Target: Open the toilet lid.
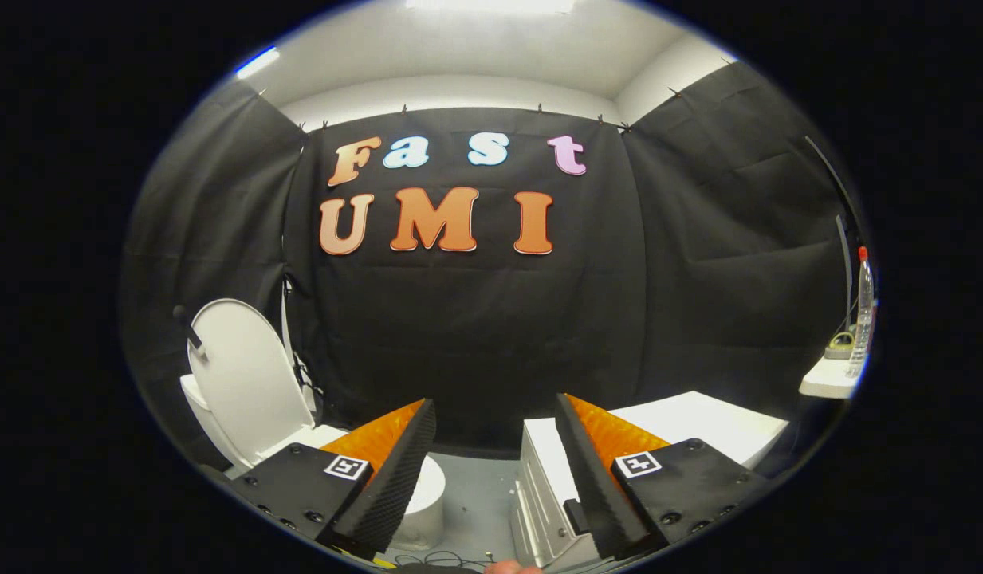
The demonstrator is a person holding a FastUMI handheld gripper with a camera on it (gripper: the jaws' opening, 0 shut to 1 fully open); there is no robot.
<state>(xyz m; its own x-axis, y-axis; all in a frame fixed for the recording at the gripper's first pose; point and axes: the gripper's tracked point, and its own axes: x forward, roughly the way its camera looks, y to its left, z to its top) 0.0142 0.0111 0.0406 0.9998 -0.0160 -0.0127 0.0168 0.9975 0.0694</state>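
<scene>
gripper (495, 446): fingers stood wide apart, nothing between them, clear of every object
finger markers: a square black-and-white coded tag sat on each finger mount; no readable text
white cabinet (698, 430): just beyond the right finger, low on the floor
toilet lid (244, 375): beyond the left finger, raised, leaning back near upright above the bowl (427, 494)
task progress: judged done; lid already up, nothing apparent left
bottle (862, 319): far right on a shelf, label too small to read

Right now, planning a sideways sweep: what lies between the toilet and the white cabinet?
Bare grey floor in the gripper view, between toilet and white cabinet; the open gripper frames it.
</scene>
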